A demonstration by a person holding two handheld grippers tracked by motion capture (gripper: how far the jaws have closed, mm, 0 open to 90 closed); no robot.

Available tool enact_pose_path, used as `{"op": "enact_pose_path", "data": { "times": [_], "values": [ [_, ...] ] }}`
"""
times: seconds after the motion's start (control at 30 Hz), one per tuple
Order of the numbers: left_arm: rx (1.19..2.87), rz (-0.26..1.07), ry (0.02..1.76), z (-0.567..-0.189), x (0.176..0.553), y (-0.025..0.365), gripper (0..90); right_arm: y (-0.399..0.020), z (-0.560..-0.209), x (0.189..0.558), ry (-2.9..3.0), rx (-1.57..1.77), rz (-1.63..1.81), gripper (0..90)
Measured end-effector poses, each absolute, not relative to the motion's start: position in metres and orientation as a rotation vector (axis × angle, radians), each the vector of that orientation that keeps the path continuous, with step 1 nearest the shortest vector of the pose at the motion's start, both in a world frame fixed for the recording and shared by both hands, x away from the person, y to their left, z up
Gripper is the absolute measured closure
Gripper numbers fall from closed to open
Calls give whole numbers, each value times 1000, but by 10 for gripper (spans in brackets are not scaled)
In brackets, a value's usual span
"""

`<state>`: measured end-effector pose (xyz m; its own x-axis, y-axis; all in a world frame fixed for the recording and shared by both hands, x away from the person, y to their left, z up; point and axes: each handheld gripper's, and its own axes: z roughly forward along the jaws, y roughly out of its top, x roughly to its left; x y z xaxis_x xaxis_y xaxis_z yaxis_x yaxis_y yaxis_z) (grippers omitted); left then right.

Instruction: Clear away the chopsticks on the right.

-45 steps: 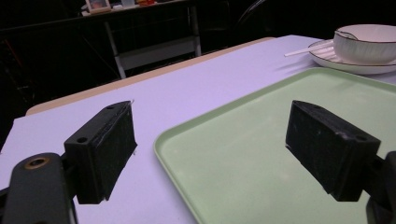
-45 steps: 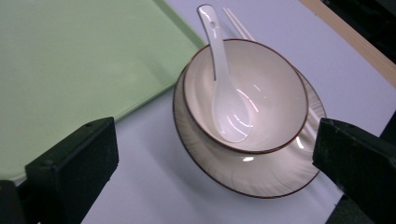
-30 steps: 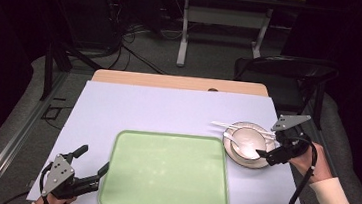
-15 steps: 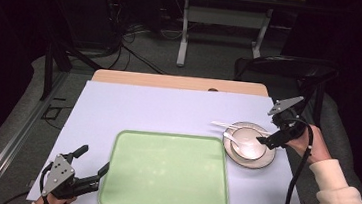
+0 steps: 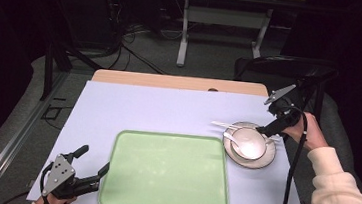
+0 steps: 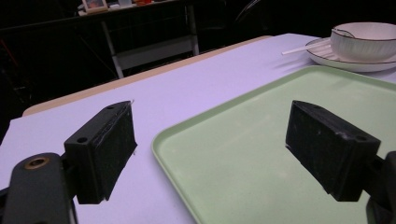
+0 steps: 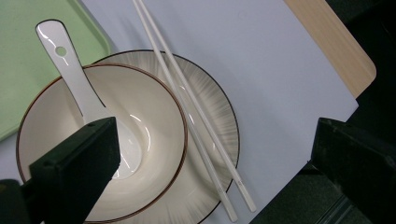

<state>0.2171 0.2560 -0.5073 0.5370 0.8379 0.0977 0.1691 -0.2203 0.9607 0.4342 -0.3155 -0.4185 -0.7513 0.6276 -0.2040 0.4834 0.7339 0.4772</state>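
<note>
We hold the right claw point(image 5: 270, 132) just above the 3 o'clock edge of the plate point(image 5: 264, 159), its jaws spread wide and clamped on nothing. In the right gripper view those jaws straddle the chopsticks point(image 7: 196, 109): one jaw hangs over the bowl point(image 7: 56, 140), the other past the counter's edge. The chopsticks are what we reach for. They lie as a close pair across the far rim of the plate point(image 7: 219, 121), touching it, their long axis running in the high view from about 9 o'clock to 3 o'clock, with the thin ends poking out over the counter point(image 5: 158, 105) toward the tray point(image 5: 167, 173). The thick ends lie just below the right claw, so the grasp turns on closing across that axis, not along it.

The bowl point(image 5: 248, 142) sits on the plate and holds a white spoon point(image 5: 233, 141), its handle leaning out over the rim at roughly 10 o'clock toward the tray. The plate carries the bowl and the chopsticks. The green tray point(image 6: 261, 154) is bare.

Our left claw point(image 5: 93, 172) rests at the tray's 8 o'clock corner, jaws apart either side of its rim and gripping nothing. It is well apart from the chopsticks; the right hand point(image 5: 306, 131) is plainly the nearer.
</note>
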Motion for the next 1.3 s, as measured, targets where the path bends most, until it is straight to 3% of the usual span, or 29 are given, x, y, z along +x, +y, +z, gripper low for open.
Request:
{"op": "enact_pose_path", "data": {
  "times": [0.33, 0.63, 0.87, 1.3],
  "values": [
    [1707, 781, 851, -507, 217, 256, 157, -315, -438, 459, 2640, 865, 418, 426],
    [1703, 781, 854, -507, 217, 256, 157, -309, -463, 478, 2741, 813, 254, 689],
    [1705, 784, 850, -507, 216, 257, 157, -309, -477, 487, 2807, 797, 154, 756],
    [1705, 784, 849, -507, 216, 257, 157, -310, -488, 493, 2873, 771, 93, 772]
  ]
}}
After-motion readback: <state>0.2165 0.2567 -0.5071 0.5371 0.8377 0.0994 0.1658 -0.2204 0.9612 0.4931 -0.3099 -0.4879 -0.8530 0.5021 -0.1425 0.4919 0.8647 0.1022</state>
